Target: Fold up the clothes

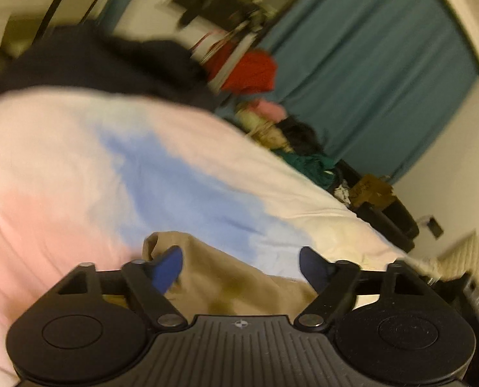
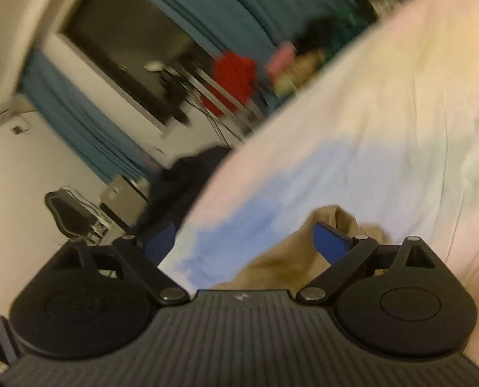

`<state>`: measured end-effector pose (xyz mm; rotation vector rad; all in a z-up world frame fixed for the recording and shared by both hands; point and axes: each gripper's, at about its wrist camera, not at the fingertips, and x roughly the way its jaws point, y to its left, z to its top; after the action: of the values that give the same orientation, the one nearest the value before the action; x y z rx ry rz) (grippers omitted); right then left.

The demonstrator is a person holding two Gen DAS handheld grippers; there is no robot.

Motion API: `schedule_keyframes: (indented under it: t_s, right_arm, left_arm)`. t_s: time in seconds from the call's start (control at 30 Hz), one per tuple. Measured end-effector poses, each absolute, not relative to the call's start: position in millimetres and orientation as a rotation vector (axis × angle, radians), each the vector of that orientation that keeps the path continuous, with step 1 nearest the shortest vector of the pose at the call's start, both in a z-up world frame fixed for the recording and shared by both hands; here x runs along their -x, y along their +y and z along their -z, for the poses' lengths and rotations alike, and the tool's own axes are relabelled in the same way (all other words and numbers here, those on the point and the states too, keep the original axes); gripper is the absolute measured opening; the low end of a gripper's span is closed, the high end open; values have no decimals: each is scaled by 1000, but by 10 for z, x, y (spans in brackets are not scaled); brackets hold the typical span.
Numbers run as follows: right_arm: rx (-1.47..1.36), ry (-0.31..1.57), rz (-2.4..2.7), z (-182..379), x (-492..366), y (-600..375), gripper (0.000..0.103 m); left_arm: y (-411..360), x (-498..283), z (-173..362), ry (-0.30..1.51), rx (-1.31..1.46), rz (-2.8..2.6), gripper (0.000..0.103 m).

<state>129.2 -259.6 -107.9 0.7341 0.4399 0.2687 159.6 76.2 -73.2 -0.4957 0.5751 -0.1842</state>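
A tan garment lies on a bed sheet with pink, blue and pale yellow patches. My left gripper is open, its blue pads spread wide over the tan cloth. In the right wrist view the same tan garment lies bunched on the sheet. My right gripper is open too, its right pad touching a raised fold of the cloth. Both views are blurred by motion.
A dark garment lies at the far side of the bed. Beyond it are a red cloth, a heap of mixed clothes, teal curtains and a dark window. A chair stands beside the bed.
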Motion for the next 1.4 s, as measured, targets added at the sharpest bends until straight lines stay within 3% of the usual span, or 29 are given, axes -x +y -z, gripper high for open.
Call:
schedule_keyframes:
  t_s: [0.13, 0.17, 0.2, 0.27, 0.37, 0.53, 0.93, 1.27, 1.4]
  right_arm:
    - [-612, 458, -366, 1046, -1313, -2481, 93]
    - [-572, 490, -369, 1080, -1365, -2435, 81]
    - [-523, 520, -349, 1128, -1422, -2383, 62]
    - [-416, 580, -282, 1270, -1559, -2290, 60]
    - [-270, 669, -188, 1544, -1777, -2208, 45]
    - [-174, 686, -175, 1684, -1855, -2127, 45]
    - [-193, 622, -239, 1196, -1015, -2140, 48]
    - [-191, 786, -183, 1567, -1112, -2124, 46]
    - [-219, 788, -183, 1575, -1099, -2161, 46]
  left_arm:
    - [615, -1563, 738, 597, 354, 213, 87]
    - [575, -1573, 763, 608, 321, 214, 87]
    - [536, -1599, 809, 620, 292, 208, 87]
    - [486, -1671, 923, 648, 248, 196, 87]
    - [468, -1792, 1119, 704, 215, 167, 87]
    - [412, -1843, 1268, 725, 141, 131, 85]
    - [295, -1243, 984, 678, 89, 166, 85]
    - [317, -1243, 1164, 796, 90, 132, 85]
    - [464, -1160, 955, 829, 209, 182, 83]
